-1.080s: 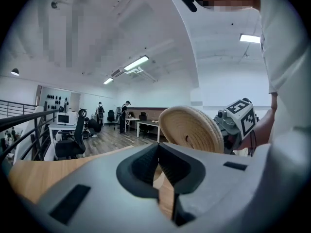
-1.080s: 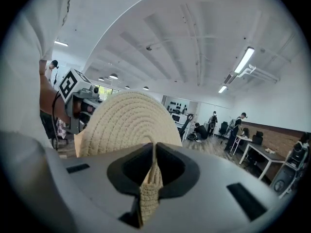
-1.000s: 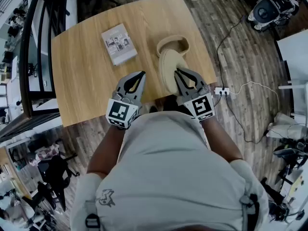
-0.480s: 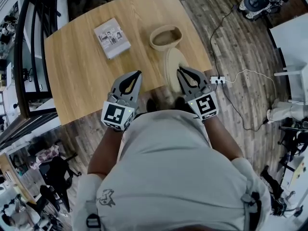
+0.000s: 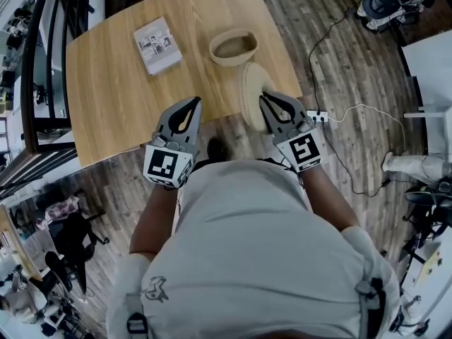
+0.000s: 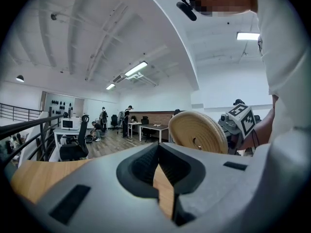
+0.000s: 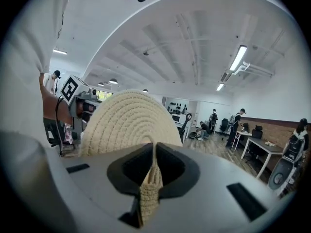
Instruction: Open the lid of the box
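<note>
The round woven box (image 5: 233, 46) stands open on the wooden table (image 5: 113, 90). Its woven lid (image 5: 252, 87) is lifted off and held on edge near the table's front edge. My right gripper (image 5: 265, 102) is shut on the lid's rim. In the right gripper view the lid (image 7: 129, 123) fills the space above the right gripper (image 7: 153, 152), with the rim pinched between the jaws. My left gripper (image 5: 191, 106) hovers at the table's front edge, shut and empty. In the left gripper view the left gripper (image 6: 158, 157) points at the lid (image 6: 197, 131).
A booklet (image 5: 157, 45) lies on the table left of the box. A power strip (image 5: 318, 116) with cables lies on the wooden floor to the right. A dark railing (image 5: 32, 69) runs along the table's left side. People and desks stand far off.
The right gripper has carried the lid away from the box toward the table's front edge. Both grippers have drawn back toward the person's body.
</note>
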Action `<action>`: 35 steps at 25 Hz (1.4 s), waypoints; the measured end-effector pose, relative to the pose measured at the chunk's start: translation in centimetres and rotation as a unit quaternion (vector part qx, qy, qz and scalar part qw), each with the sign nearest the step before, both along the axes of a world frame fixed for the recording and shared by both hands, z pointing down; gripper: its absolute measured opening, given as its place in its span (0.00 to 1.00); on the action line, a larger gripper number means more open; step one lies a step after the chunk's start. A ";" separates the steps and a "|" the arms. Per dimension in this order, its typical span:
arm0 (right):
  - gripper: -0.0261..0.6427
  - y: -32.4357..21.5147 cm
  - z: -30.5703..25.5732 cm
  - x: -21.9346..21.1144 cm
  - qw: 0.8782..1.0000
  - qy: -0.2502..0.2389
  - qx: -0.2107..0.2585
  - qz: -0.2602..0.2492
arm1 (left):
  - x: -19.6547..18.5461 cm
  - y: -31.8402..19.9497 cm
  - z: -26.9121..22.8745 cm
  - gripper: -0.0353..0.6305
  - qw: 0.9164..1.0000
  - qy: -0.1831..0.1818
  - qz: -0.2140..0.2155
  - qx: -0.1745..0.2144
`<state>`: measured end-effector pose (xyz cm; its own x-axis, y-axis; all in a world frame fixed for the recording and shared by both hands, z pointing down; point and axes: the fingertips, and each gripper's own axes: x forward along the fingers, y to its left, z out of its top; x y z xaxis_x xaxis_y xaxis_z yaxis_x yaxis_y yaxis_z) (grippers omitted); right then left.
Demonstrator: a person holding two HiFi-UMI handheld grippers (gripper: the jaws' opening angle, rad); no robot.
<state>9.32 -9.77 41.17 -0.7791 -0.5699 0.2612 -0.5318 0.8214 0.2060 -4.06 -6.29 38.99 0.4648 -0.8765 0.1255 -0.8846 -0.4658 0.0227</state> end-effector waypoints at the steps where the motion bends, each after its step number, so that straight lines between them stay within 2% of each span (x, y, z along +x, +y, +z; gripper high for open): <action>1: 0.09 0.1 -0.1 0.9 1.000 -0.002 -0.001 -0.004 | 0.8 0.2 -0.1 0.06 1.000 -0.002 -0.006 0.002; 11: 0.09 2.4 -1.1 9.5 0.998 -0.026 0.012 -0.059 | 10.4 2.7 -0.8 0.06 0.999 -0.010 -0.029 0.006; 15: 0.09 3.6 -1.0 12.9 0.996 -0.042 0.010 -0.072 | 13.1 4.6 -0.5 0.06 0.999 -0.014 -0.050 0.009; 21: 0.09 6.0 -0.6 16.2 0.995 -0.040 0.013 -0.093 | 15.4 7.8 -0.6 0.06 0.996 -0.022 -0.091 0.008; 27: 0.09 7.9 -0.2 18.1 0.994 -0.035 0.010 -0.106 | 17.5 10.2 -1.2 0.06 0.995 -0.009 -0.092 0.025; 35: 0.09 10.2 -1.6 19.1 0.992 -0.062 0.014 -0.112 | 18.8 12.2 -2.1 0.06 0.995 0.002 -0.097 0.034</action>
